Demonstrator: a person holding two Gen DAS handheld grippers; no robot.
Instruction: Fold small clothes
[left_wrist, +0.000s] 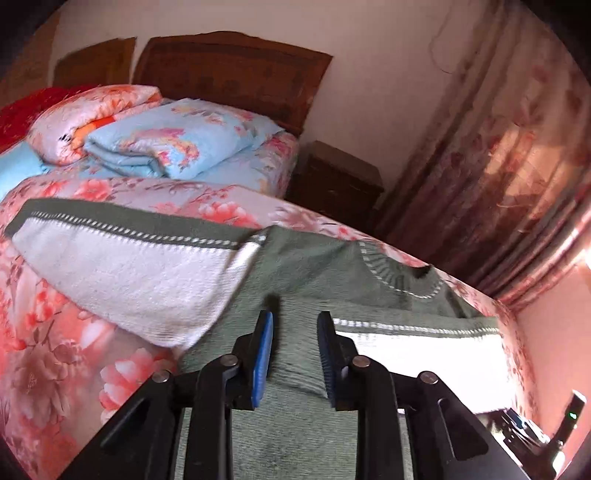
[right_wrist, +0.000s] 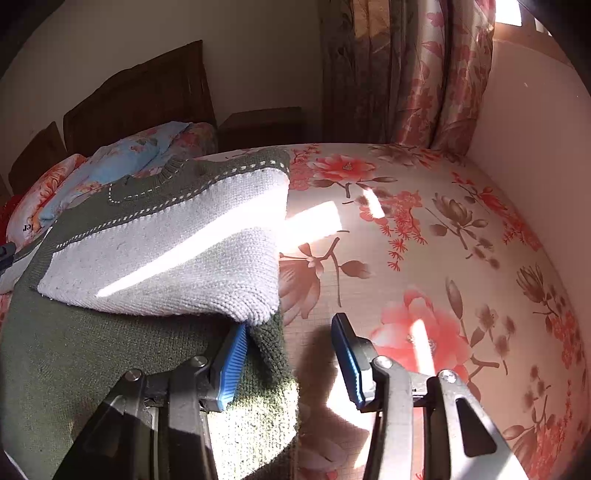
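Observation:
A green knitted sweater (left_wrist: 303, 258) with white sleeves lies flat on the floral bedsheet (left_wrist: 48, 362). In the left wrist view one white sleeve (left_wrist: 147, 280) stretches out to the left. My left gripper (left_wrist: 295, 317) hovers open above the green body, with nothing between its blue pads. In the right wrist view the other white sleeve (right_wrist: 177, 251) is folded across the green body (right_wrist: 92, 350). My right gripper (right_wrist: 291, 325) is open at the sweater's side edge. Its left pad (right_wrist: 232, 362) is tucked against the fold under the sleeve. Its right pad (right_wrist: 345, 350) stands over bare sheet (right_wrist: 424, 229).
Folded floral quilts (left_wrist: 177, 144) are stacked at the head of the bed below a dark wooden headboard (left_wrist: 229, 74). A dark nightstand (left_wrist: 336, 181) and floral curtains (right_wrist: 406, 74) stand beyond the bed. A pale wall (right_wrist: 535, 129) runs along the bed's right side.

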